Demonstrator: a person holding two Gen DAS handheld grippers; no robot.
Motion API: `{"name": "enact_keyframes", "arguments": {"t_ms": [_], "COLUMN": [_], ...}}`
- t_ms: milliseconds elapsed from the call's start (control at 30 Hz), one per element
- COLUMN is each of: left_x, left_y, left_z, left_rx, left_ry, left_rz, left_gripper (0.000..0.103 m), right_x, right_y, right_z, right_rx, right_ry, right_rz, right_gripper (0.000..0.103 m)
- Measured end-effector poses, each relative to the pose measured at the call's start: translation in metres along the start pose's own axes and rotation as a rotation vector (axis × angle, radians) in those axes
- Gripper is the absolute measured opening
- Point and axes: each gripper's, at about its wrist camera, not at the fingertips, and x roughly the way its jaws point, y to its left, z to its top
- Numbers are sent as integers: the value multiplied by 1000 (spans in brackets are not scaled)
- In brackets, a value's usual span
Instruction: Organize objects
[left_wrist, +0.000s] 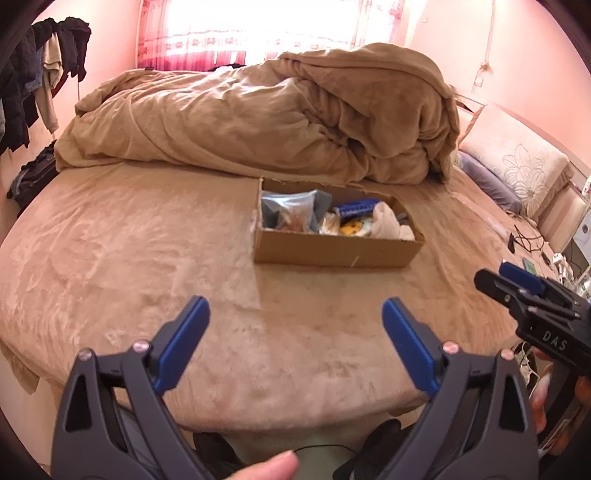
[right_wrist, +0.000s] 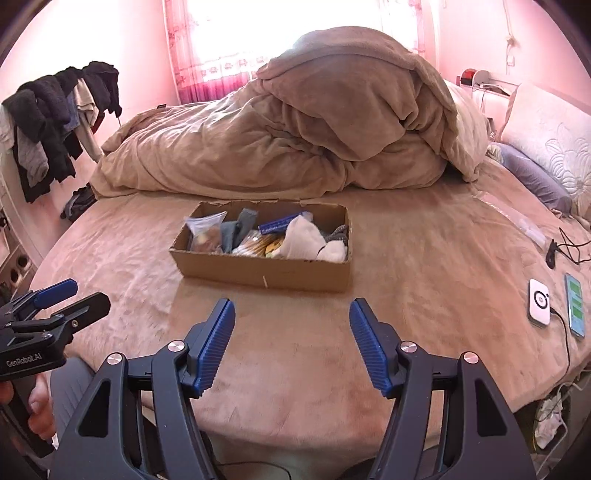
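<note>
A shallow cardboard box (left_wrist: 332, 253) (right_wrist: 258, 273) sits on the tan bed sheet, in front of the piled duvet. It holds a clear plastic bag (left_wrist: 291, 210) (right_wrist: 205, 230), grey socks (right_wrist: 236, 227), a blue comb-like item (left_wrist: 356, 208) (right_wrist: 279, 223), white cloth (left_wrist: 388, 221) (right_wrist: 303, 238) and yellow items (left_wrist: 351, 227). My left gripper (left_wrist: 295, 310) is open and empty above the bed's near edge, short of the box. My right gripper (right_wrist: 291, 310) is open and empty, also short of the box; it shows at the right of the left wrist view (left_wrist: 517, 284).
A bunched tan duvet (left_wrist: 277, 110) (right_wrist: 295, 122) fills the far bed. A pillow (right_wrist: 550, 136) lies right. A white device (right_wrist: 539, 301), a phone (right_wrist: 574, 304) and cables lie near the bed's right edge. Clothes (right_wrist: 55, 122) hang at left.
</note>
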Motion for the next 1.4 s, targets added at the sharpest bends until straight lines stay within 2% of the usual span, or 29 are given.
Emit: {"name": "enact_keyframes", "arguments": {"t_ms": [467,733,1400], "left_x": [-19,-24,-23], "left_y": [-17,-21,-23], "left_z": [-42,-45,-42], "left_rx": [51,50,64], "left_ry": [-36,-50,-50], "left_rz": [2,9,-10], "left_gripper": [98,102,103], "right_x": [-25,-30,-26], "right_y": [11,11,8], "right_z": [-44,-49,-51], "right_rx": [-1,-1,11], "right_ry": [-46,-51,-39], "right_rz": [12,9,13], "right_gripper": [68,68,68]}}
